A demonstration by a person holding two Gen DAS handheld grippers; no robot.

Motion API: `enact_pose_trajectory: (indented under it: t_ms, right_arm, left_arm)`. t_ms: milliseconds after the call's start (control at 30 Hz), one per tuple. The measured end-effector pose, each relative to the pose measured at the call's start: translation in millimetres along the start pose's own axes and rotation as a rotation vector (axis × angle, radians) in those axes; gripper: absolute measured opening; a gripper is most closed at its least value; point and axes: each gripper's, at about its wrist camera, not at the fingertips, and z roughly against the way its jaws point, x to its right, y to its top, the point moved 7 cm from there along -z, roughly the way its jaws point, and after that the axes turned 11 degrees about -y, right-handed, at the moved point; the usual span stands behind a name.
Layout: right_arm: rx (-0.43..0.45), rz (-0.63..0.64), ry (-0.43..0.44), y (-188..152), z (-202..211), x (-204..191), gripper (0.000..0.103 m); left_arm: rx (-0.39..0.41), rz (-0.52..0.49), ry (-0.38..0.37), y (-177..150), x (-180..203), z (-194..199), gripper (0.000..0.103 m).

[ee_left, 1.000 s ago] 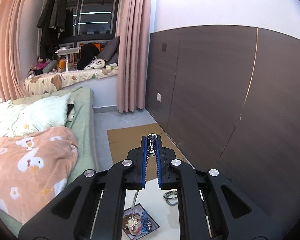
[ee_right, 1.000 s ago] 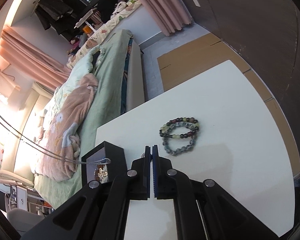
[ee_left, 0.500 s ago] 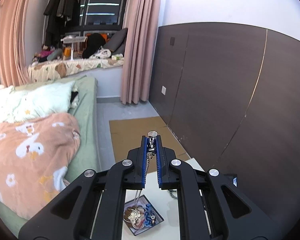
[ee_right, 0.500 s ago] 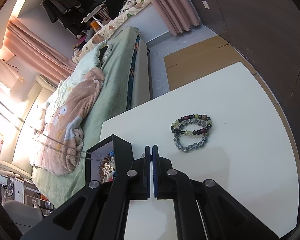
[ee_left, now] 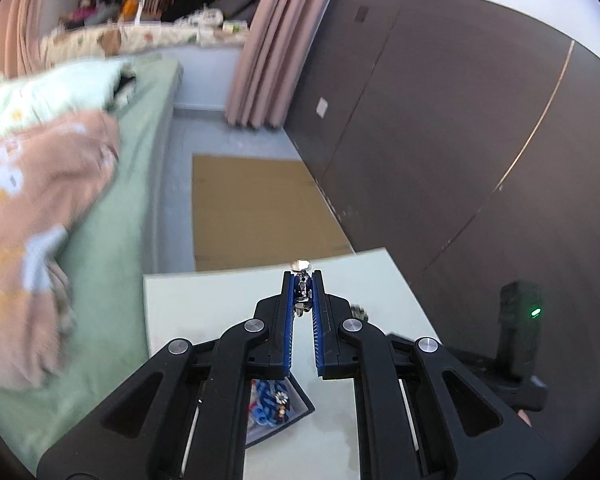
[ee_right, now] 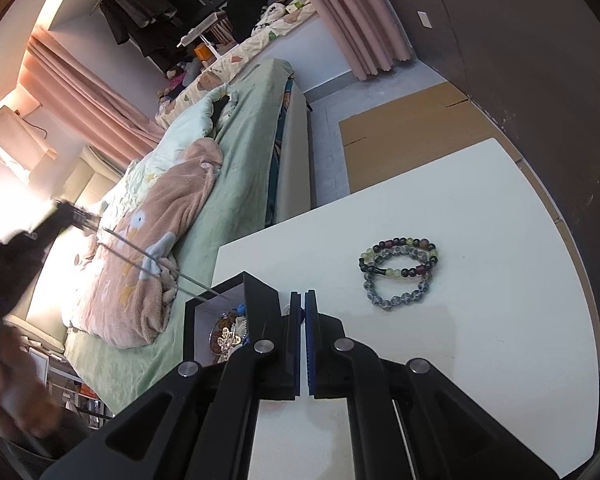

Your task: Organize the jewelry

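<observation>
My left gripper [ee_left: 302, 280] is clamped on a silver chain [ee_left: 303, 288], lifted above the white table [ee_right: 480, 320] — its strands run taut down into the black box [ee_right: 260, 300], so it isn't free. Right gripper [ee_right: 302, 300] has jaws pressed together on nothing, parked beside the box. I'd say early: box holds a tangle of pieces, two bead bracelets [ee_right: 398, 268] lie apart on the table, unsorted. Box wall could snag the chain.
</observation>
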Motion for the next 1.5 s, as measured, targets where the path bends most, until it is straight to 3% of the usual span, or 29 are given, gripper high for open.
enact_pose_trajectory:
  t_ms: [133, 200, 233, 333, 400, 833, 933, 1033, 1100, 1167, 1500]
  right_arm:
    - [-0.007, 0.006, 0.0, -1.6, -3.8, -2.8, 0.002]
    - [-0.008, 0.012, 0.003, -3.1, -4.1, -5.0, 0.002]
    - [-0.007, 0.015, 0.004, -3.1, -4.1, -6.6, 0.002]
    - [0.003, 0.034, 0.014, -3.4, -3.6, -15.2, 0.002]
    - [0.008, 0.042, 0.019, -3.5, -4.2, -20.8, 0.002]
    - [-0.021, 0.086, 0.102, -12.7, -31.0, -82.6, 0.003]
    - [-0.019, 0.09, 0.117, -9.8, -36.4, -94.7, 0.004]
    - [-0.038, 0.084, 0.14, -6.8, -45.5, -103.1, 0.008]
    - [-0.068, 0.072, 0.131, -8.6, -53.2, -100.3, 0.019]
    - [-0.057, 0.044, 0.095, -8.7, -51.4, -88.7, 0.054]
    - [-0.007, -0.015, 0.041, -2.0, -6.7, -33.3, 0.063]
  left_arm:
    - [-0.071, 0.032, -0.004, -25.3, -19.1, -27.0, 0.013]
    - [-0.102, 0.051, -0.011, -34.0, -27.5, -34.2, 0.044]
    - [-0.099, 0.052, -0.008, -34.9, -30.7, -34.6, 0.047]
    - [-0.09, 0.06, -0.013, -32.1, -37.8, -32.3, 0.048]
    - [-0.08, 0.063, -0.017, -30.1, -42.2, -28.5, 0.057]
    - [-0.032, 0.143, 0.009, -25.6, -78.9, -3.7, 0.064]
    - [-0.026, 0.152, 0.021, -25.2, -83.5, 0.6, 0.072]
    - [-0.024, 0.154, 0.031, -25.0, -84.7, 2.7, 0.078]
    - [-0.023, 0.158, 0.035, -25.2, -85.8, 3.1, 0.083]
    - [-0.023, 0.16, 0.04, -25.2, -86.2, 2.8, 0.084]
    - [-0.045, 0.141, 0.021, -28.2, -63.8, -16.6, 0.085]
